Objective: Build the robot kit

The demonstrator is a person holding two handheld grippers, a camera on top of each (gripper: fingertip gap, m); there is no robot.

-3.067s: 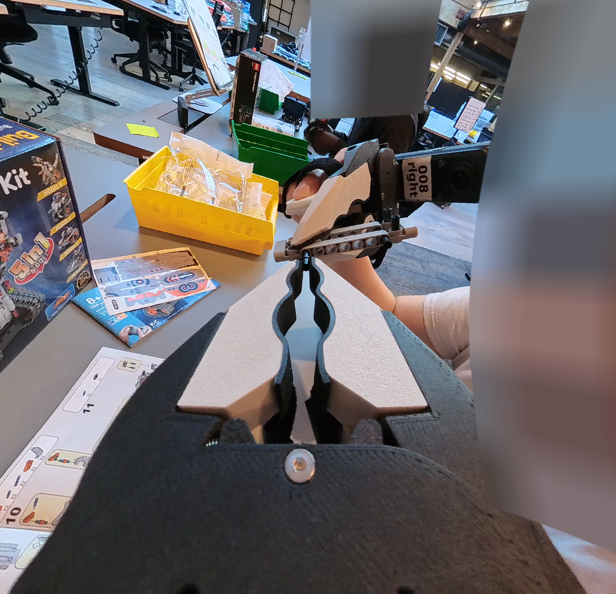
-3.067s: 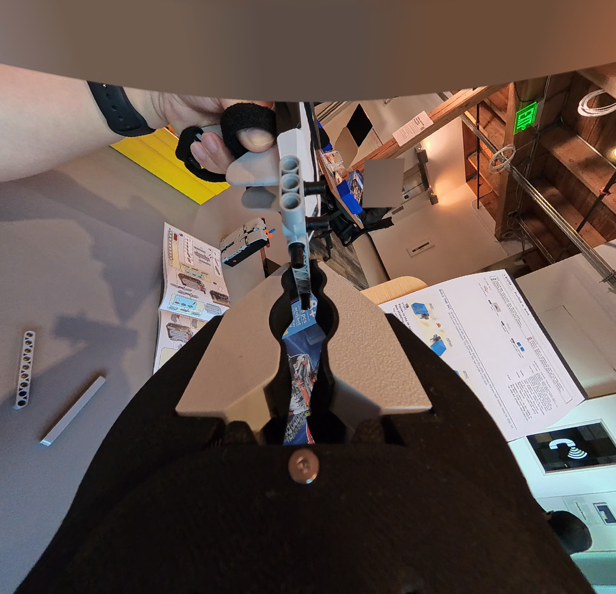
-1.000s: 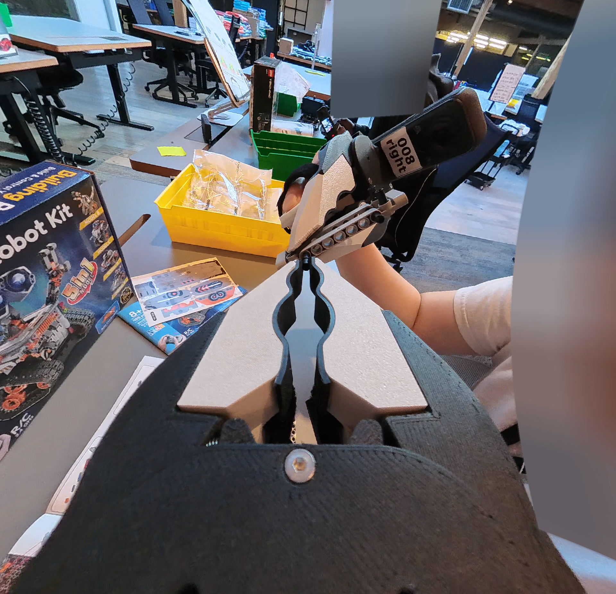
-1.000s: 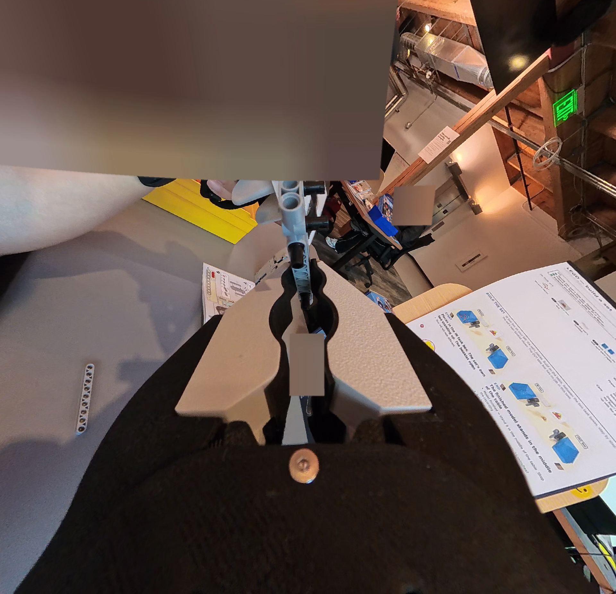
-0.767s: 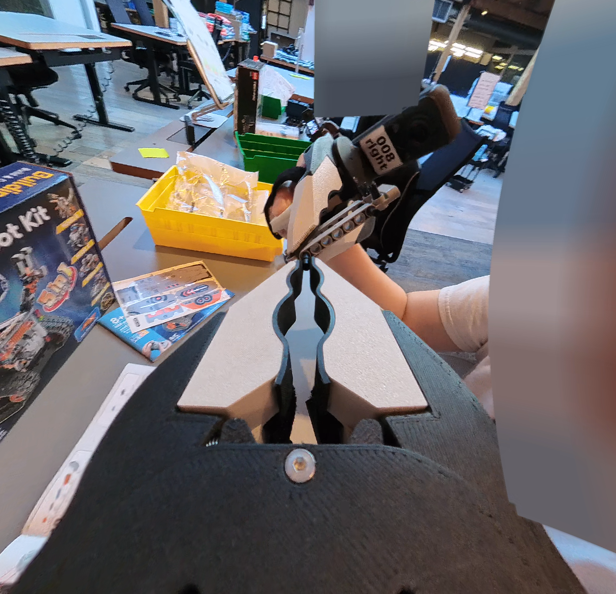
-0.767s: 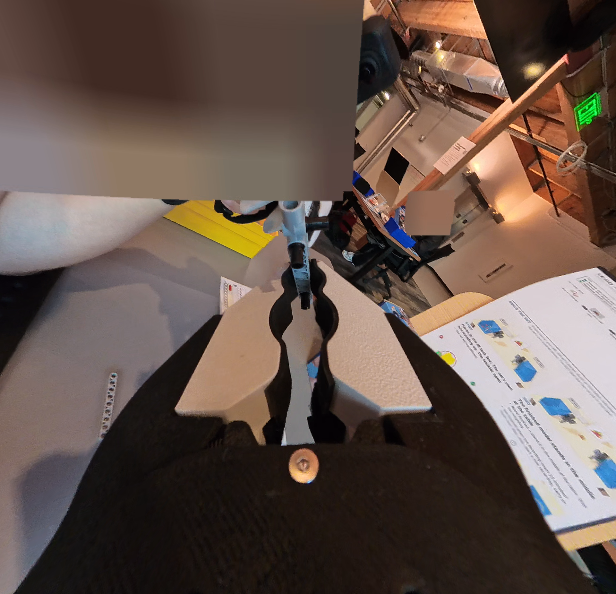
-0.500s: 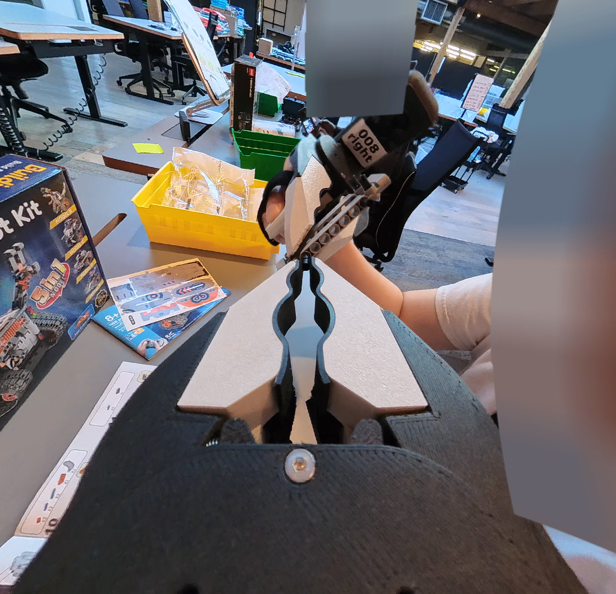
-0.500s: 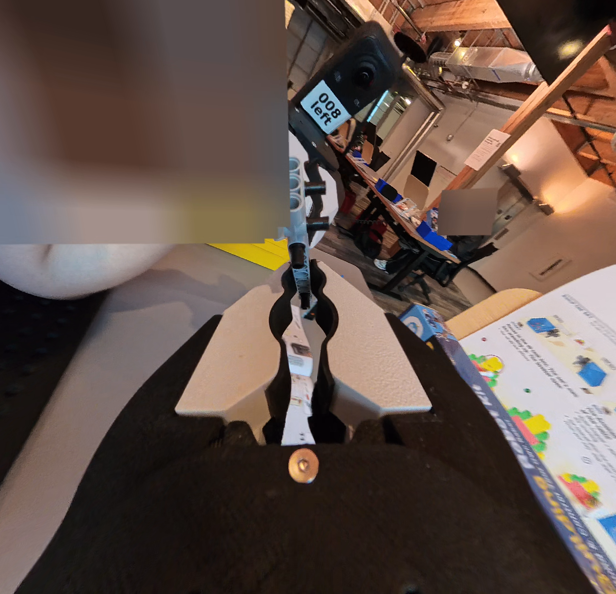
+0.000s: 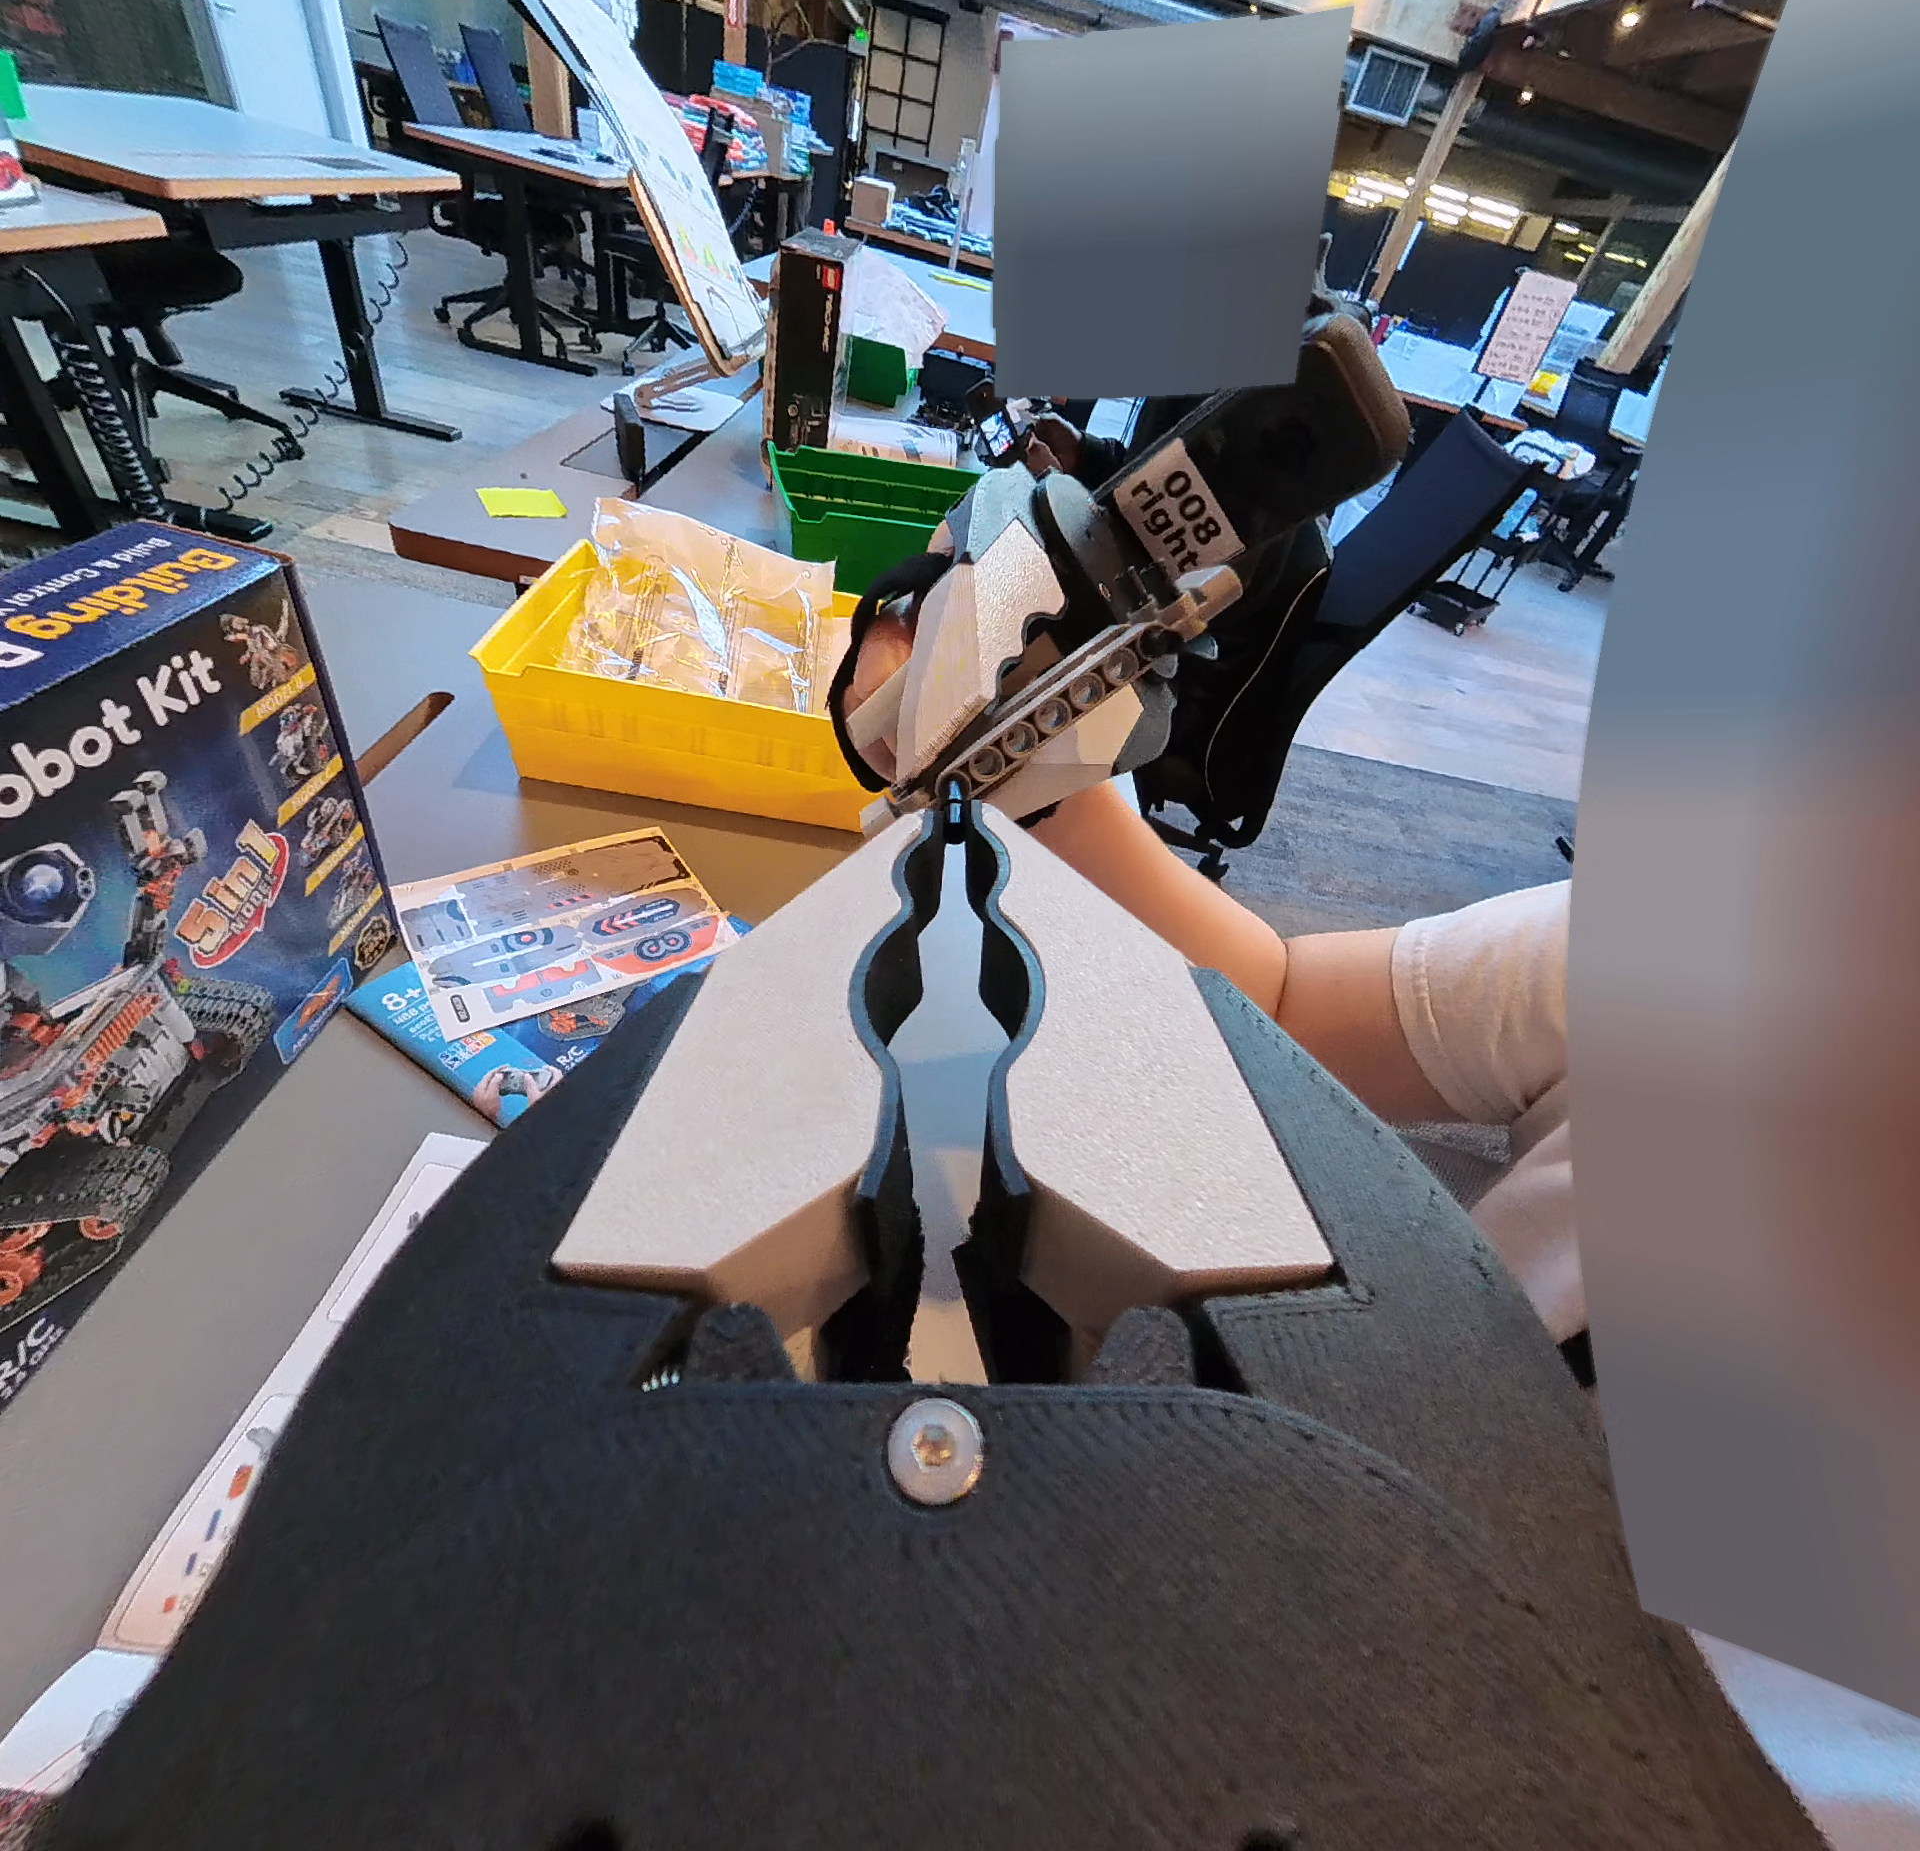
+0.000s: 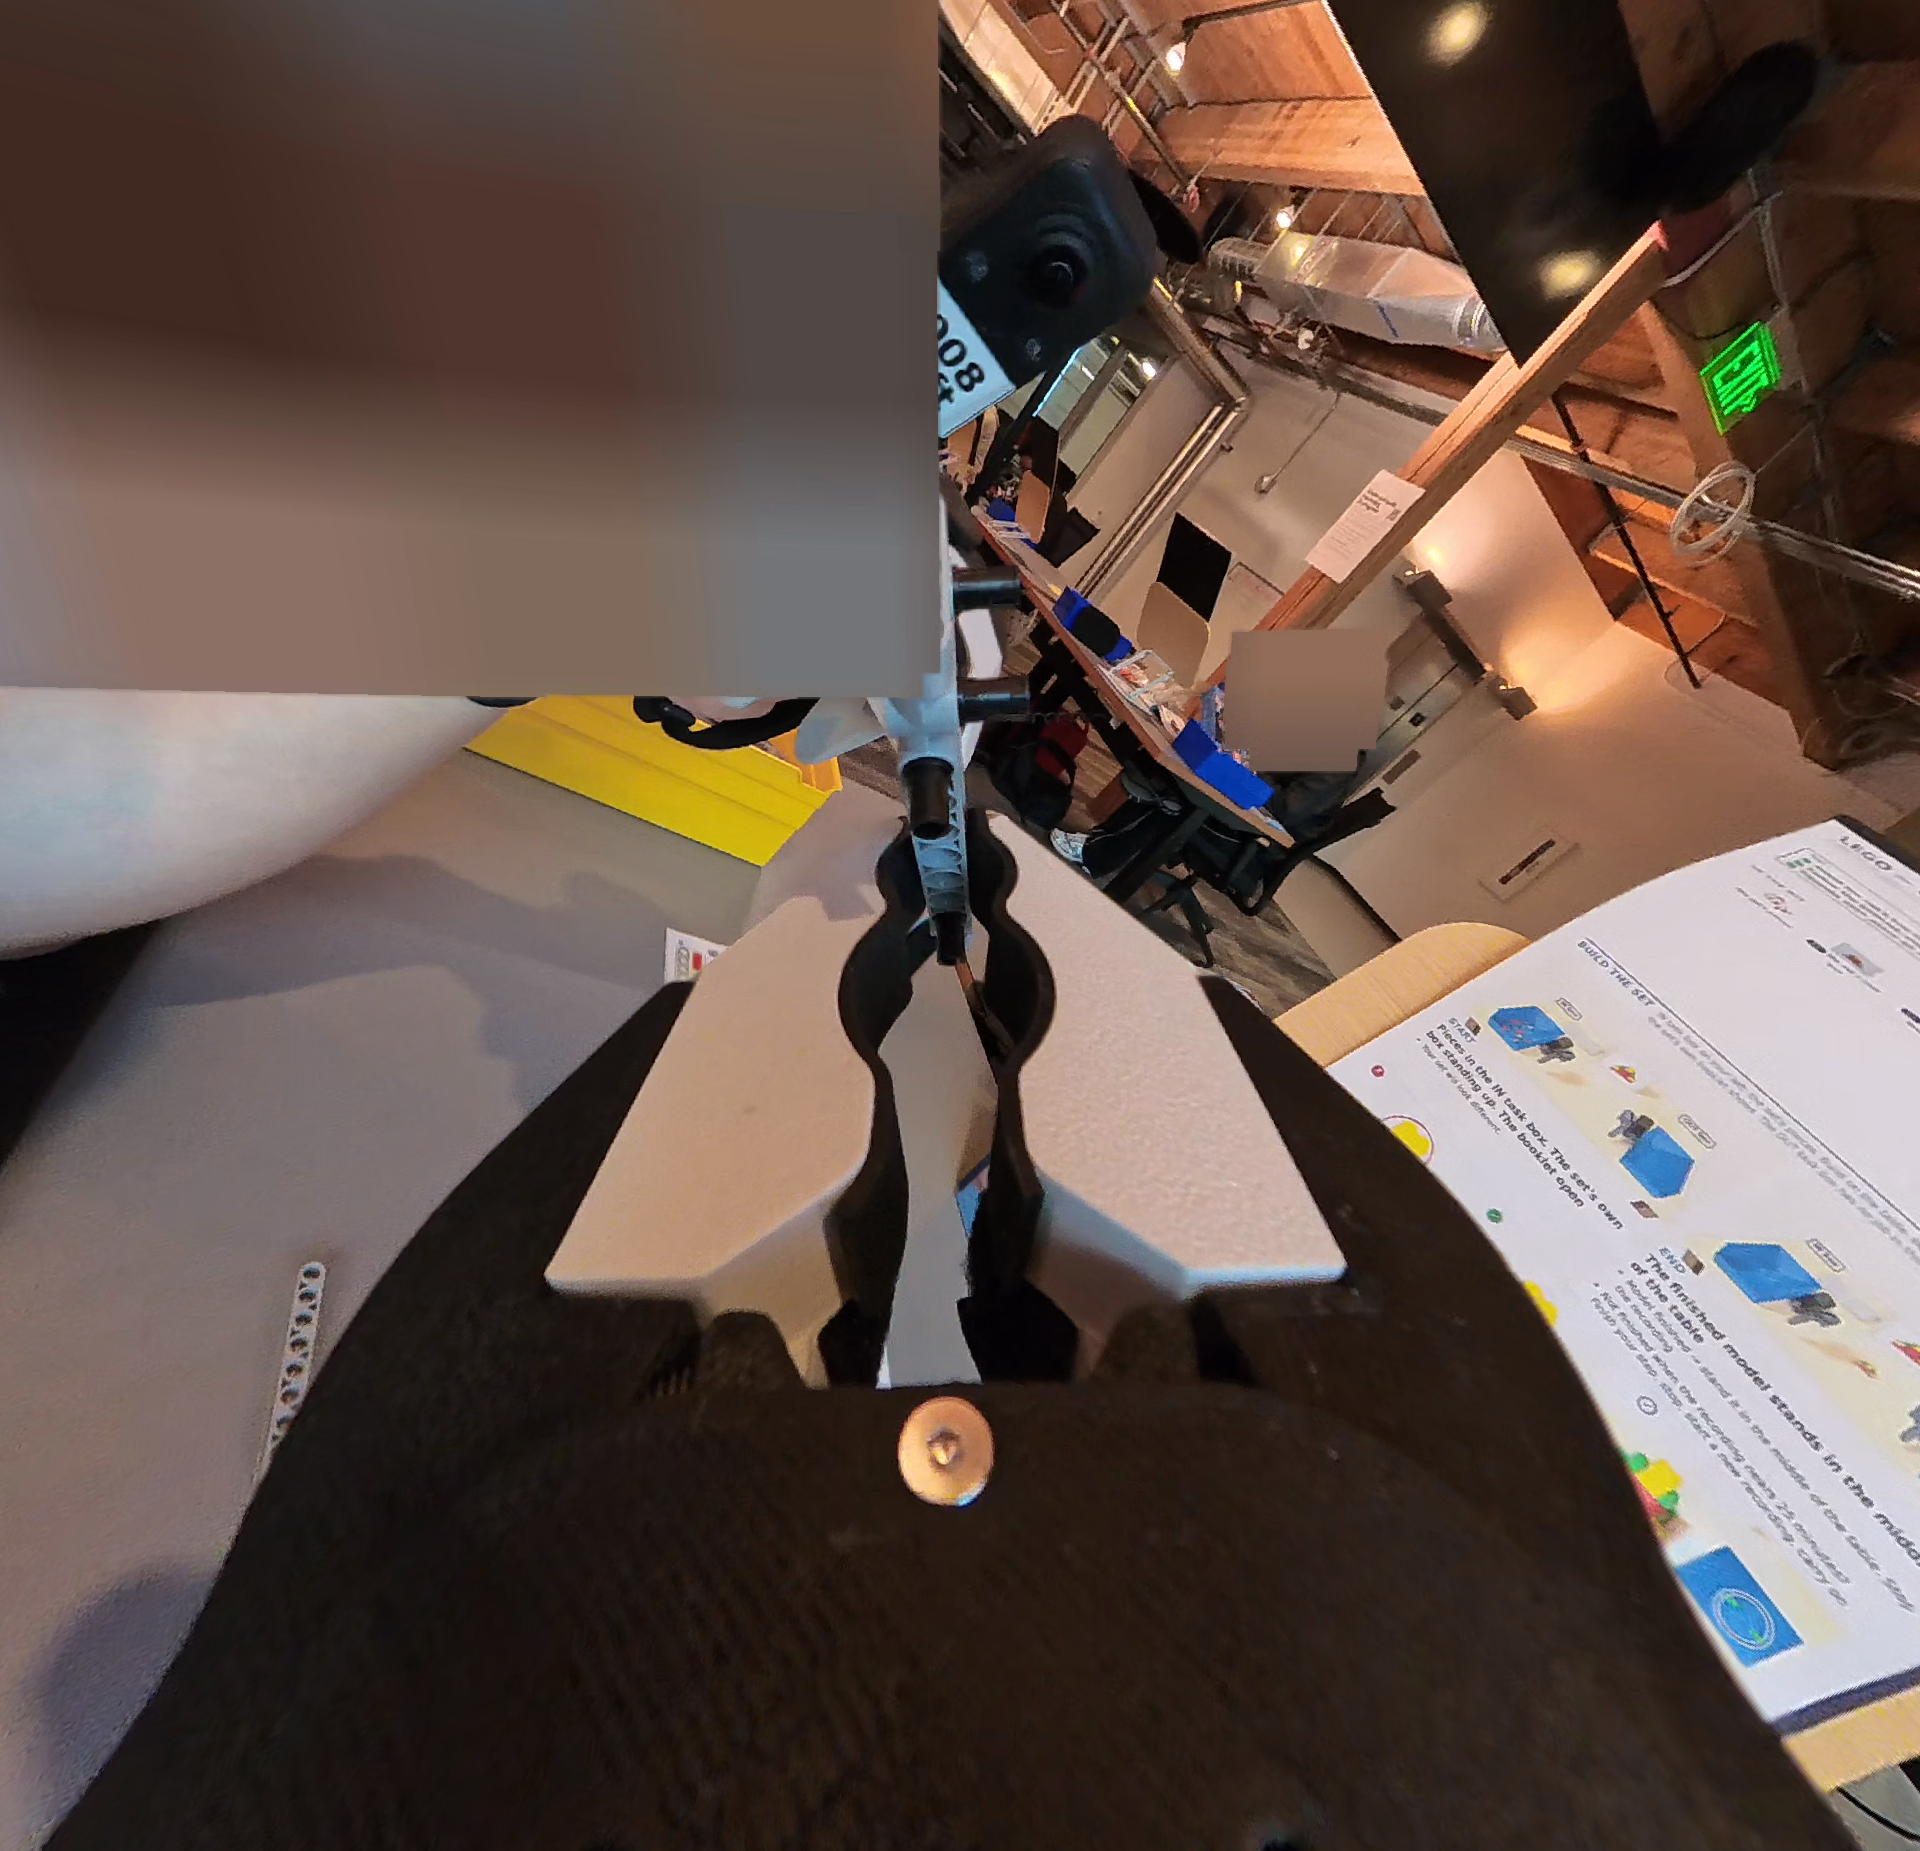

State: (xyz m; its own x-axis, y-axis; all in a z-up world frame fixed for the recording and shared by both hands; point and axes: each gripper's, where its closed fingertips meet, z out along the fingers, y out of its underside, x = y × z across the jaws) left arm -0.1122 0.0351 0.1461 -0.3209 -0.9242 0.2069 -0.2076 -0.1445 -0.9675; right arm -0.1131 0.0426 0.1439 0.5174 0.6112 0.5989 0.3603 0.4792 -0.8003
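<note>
Tilting steeper than a moment ago, the grey holed beam (image 9: pixel 1049 712) is clamped in the right gripper (image 10: pixel 940 871), while the left gripper (image 9: pixel 951 814) pinches a black pin at its lower end, above the table (image 9: pixel 436 648).

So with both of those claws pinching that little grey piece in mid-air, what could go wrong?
Three things, probably. The left gripper pinches only a small black pin at the end of the grey beam, so a twist might pop it loose. The right gripper grips the beam by its thin edge, so it could slip. Anything dropped might land near the yellow bin or go off the table edge.
</note>
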